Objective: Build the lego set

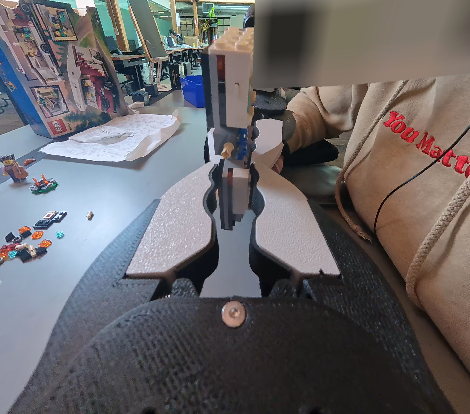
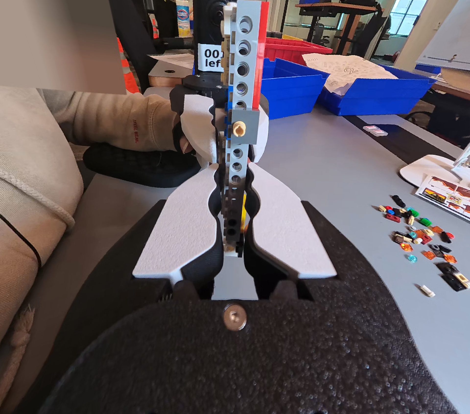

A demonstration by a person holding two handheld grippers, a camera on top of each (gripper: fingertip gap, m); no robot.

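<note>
Grippers, left gripper (image 1: 234,173) and right gripper (image 2: 234,173), both clamp the upright chassis (image 2: 241,86) mid-assembly; next needs a loose piece (image 2: 426,290) off the bench (image 2: 330,160).

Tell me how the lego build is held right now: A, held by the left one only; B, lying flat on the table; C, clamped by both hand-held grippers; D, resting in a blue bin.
C: the left hand-held gripper and right hand-held gripper both close on the lego build, upright above the table.
</note>
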